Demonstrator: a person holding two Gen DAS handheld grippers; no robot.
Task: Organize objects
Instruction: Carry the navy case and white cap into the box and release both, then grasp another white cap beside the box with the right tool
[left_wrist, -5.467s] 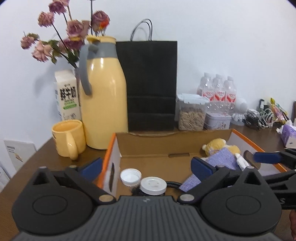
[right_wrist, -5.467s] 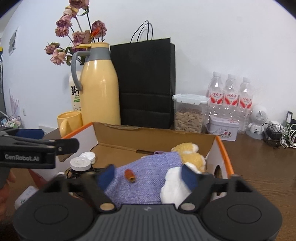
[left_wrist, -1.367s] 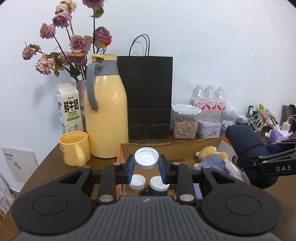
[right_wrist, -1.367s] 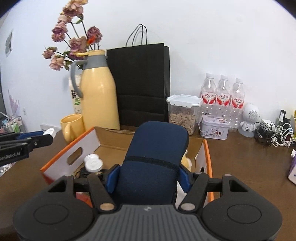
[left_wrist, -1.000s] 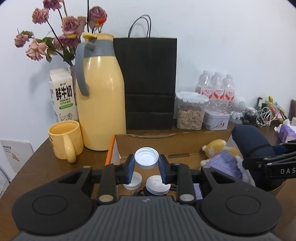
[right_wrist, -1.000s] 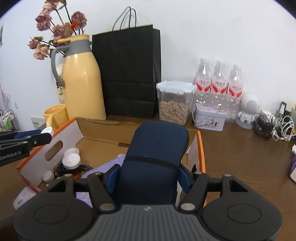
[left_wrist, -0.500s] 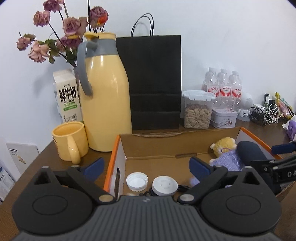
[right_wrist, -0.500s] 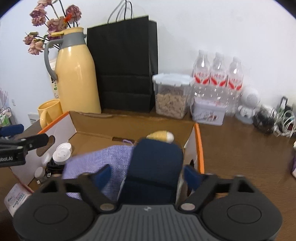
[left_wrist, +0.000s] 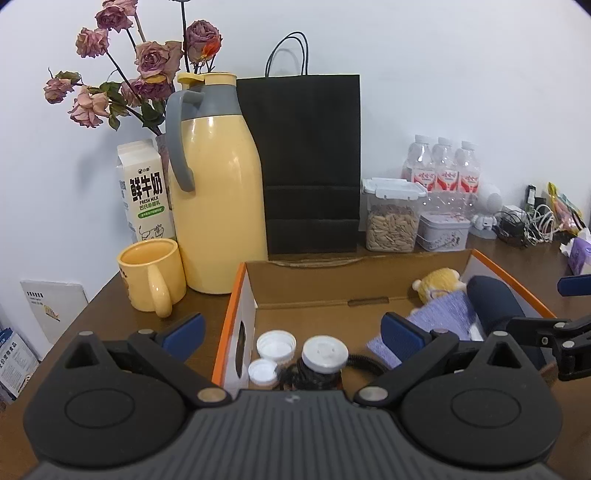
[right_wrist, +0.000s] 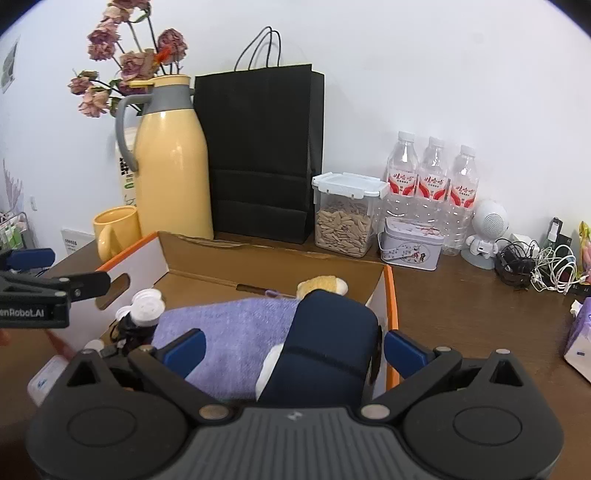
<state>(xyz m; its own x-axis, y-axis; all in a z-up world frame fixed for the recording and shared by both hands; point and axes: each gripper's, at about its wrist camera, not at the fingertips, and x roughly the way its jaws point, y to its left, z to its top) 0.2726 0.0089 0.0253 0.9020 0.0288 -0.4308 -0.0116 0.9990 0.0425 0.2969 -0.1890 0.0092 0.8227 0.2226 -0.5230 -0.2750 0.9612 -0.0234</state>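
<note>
In the left wrist view, our left hand-held gripper (left_wrist: 291, 334) stands spread wide and empty, white plastic bottle caps (left_wrist: 276, 344) lying between its fingers inside the orange-edged cardboard box (left_wrist: 236, 295).

In the right wrist view, our right hand-held gripper (right_wrist: 293, 347) is opening, pads clear of the navy padded fabric case (right_wrist: 325, 343) between them; it looks soft and light, best gripped across its sides.

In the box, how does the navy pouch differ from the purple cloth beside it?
The navy pouch is dark, smooth and bulky, standing proud at the cardboard box's right wall; the purple cloth is pale, nubbly and lies spread flat. The pouch has a seam band across it; the cloth is plain. The pouch sits between the right gripper's opening jaws, untouched; the cloth lies mostly left of them. Both rest inside the box.
</note>
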